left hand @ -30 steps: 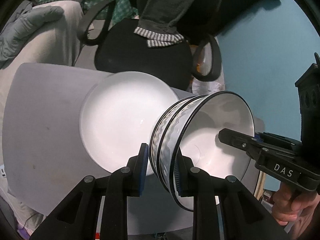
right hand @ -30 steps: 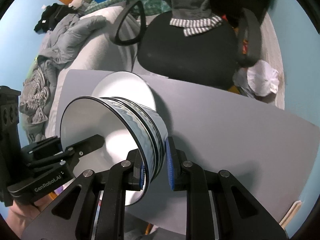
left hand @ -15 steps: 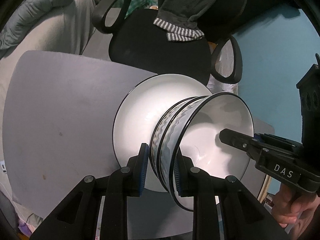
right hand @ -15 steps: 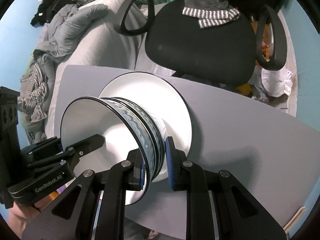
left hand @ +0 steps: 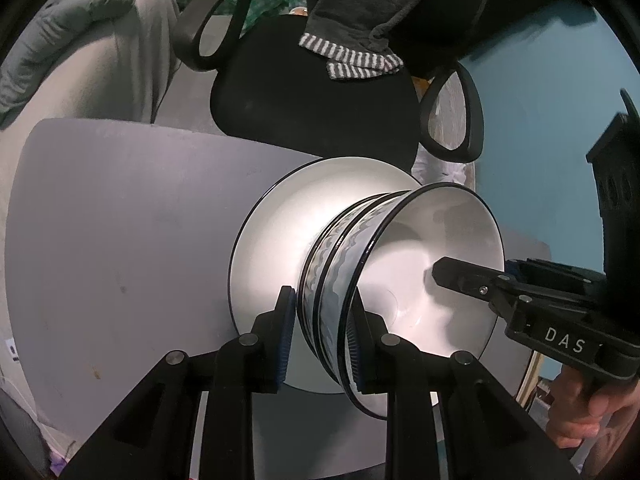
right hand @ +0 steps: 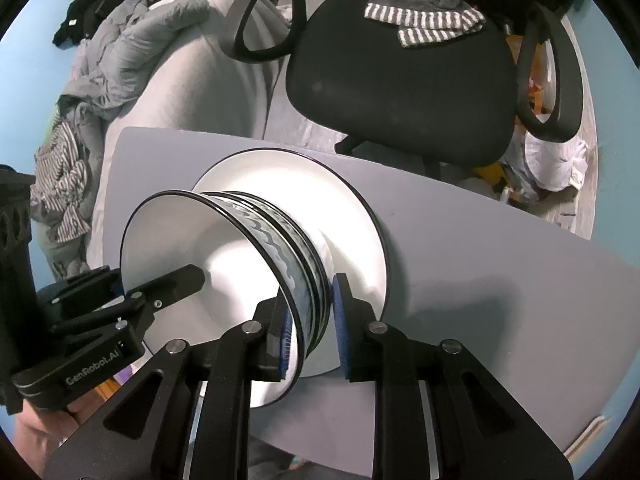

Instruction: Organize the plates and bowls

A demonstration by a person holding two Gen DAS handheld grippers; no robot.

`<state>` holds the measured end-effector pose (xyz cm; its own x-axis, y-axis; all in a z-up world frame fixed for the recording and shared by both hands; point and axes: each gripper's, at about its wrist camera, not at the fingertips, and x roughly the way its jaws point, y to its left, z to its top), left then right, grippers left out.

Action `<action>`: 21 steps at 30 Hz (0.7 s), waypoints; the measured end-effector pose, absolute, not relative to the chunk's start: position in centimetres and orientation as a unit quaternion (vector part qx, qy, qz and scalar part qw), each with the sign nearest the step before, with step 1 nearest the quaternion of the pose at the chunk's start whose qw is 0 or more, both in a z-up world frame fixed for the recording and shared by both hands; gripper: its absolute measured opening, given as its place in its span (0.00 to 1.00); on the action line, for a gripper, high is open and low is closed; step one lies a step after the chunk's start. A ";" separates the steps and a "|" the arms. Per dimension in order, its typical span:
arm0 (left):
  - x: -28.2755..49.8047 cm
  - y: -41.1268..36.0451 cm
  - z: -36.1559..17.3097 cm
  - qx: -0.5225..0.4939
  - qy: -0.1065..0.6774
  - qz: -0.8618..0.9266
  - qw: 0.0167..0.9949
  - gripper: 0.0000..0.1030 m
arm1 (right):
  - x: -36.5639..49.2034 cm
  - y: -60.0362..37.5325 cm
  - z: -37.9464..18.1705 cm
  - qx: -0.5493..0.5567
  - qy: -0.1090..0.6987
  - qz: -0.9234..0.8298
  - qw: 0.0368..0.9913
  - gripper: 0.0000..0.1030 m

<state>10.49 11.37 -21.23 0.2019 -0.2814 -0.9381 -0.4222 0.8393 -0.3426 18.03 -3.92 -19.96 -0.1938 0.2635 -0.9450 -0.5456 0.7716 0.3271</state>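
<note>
Left wrist view: my left gripper [left hand: 320, 334] straddles the near rim of the stacked bowls [left hand: 360, 280], jaws just easing apart, pads barely off the wall. The stack sits inside the white plate [left hand: 280, 232] on the grey table [left hand: 120, 220].

Right wrist view: my right gripper [right hand: 312, 324] straddles the opposite rim, jaws likewise just loosening, outer pad clear. Nothing in the top bowl.

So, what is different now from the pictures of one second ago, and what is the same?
The stacked white bowls with wavy blue bands and black rims were carried over the large white plate with the thin black rim and lowered onto it. The left gripper and right gripper have just been opening, with the bowls' walls between the jaws. The grey table and black office chair stayed unchanged.
</note>
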 end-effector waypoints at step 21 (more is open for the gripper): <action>6.7 12.9 -14.2 -0.303 0.566 0.104 0.759 0.80 | 17.1 -6.3 -14.9 -0.082 0.652 0.304 0.690 0.69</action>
<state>6.72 12.85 -14.24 0.3368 -0.1848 -0.9232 -0.5019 0.7944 -0.3421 17.15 -6.29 -14.91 -0.0349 0.3123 -0.9494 -0.5262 0.8019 0.2831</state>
